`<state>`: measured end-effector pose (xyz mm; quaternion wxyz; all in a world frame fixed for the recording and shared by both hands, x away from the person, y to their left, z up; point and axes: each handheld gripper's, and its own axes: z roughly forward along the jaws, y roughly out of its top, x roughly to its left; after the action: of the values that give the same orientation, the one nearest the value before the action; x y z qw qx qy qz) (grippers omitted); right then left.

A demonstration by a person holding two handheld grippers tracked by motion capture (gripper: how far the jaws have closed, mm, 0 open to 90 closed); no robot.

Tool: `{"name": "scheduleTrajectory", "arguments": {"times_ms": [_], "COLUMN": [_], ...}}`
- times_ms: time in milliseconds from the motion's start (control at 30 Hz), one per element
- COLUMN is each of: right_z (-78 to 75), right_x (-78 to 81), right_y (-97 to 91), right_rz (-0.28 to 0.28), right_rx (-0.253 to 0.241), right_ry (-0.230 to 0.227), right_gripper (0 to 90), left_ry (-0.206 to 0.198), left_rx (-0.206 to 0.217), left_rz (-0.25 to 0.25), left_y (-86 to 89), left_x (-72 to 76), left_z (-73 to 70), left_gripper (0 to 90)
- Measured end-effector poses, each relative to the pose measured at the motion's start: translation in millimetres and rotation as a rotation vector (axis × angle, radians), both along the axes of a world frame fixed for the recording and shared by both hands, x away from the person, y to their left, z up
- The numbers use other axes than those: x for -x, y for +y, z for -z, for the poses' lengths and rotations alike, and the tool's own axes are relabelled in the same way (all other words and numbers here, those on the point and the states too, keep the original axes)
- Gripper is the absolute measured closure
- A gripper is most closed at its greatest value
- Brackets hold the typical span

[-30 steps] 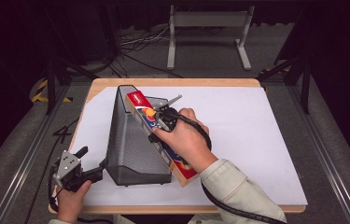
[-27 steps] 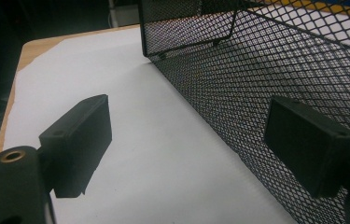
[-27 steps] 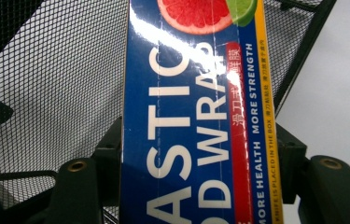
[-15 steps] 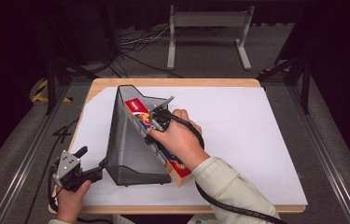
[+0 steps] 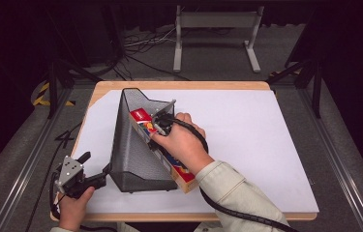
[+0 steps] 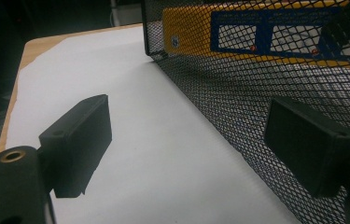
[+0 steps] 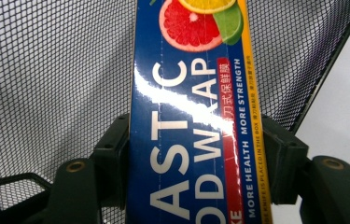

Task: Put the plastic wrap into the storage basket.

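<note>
The plastic wrap box is clamped between the right gripper jaws, lying in the mesh file holder at the desk's nine o'clock side. The left gripper jaws stand apart, bracing nothing, so the holder could be pushed along the desk, or the glossy box could slip.

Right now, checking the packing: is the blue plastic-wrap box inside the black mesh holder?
Partly in: blue plastic-wrap box lies in black mesh holder, near end protruding.

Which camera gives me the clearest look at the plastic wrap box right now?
The right gripper view: the plastic wrap box sits close up between the jaws, print readable. The high view shows it partly under the hand; the left gripper view shows it through mesh.
</note>
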<state>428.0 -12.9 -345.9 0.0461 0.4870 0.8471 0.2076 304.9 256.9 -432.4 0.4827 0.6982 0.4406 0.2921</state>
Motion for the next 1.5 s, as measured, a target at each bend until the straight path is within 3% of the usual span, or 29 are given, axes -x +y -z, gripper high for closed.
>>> {"name": "scheduleTrajectory", "arguments": {"times_ms": [367,533,667,900,1333,1500], "right_z": [0.7,-3.5,-15.6,-30.6,-53.5,-58.7], "right_x": [-3.8,-3.5,1.8,8.5,22.1,23.8], "right_y": [10.8,8.6,3.9,-5.6,-32.0,-47.4], "right_rz": [-0.007,-0.004,-0.024,-0.066,-0.126,-0.14], "right_rx": [0.023,-0.016,-0.06,-0.089,-0.226,-0.259], "right_ry": [0.005,0.005,-0.046,-0.134,-0.315,-0.349], "right_gripper": [37.4,31.1,24.9,23.4,21.5,20.9], "left_ry": [0.002,0.003,0.002,0.005,0.003,0.002], "left_rx": [0.003,0.005,0.004,-0.008,0.0,0.003], "left_rz": [0.002,-0.002,-0.002,-0.003,-0.01,-0.01], "left_y": [0.5,0.4,-0.5,-0.1,0.0,-1.0], "left_x": [-0.4,-0.4,-1.0,-0.6,-2.7,-4.6], "left_z": [0.3,0.5,0.5,1.4,1.0,1.2], "left_gripper": [16.0,15.9,16.0,15.9,15.9,15.9]}}
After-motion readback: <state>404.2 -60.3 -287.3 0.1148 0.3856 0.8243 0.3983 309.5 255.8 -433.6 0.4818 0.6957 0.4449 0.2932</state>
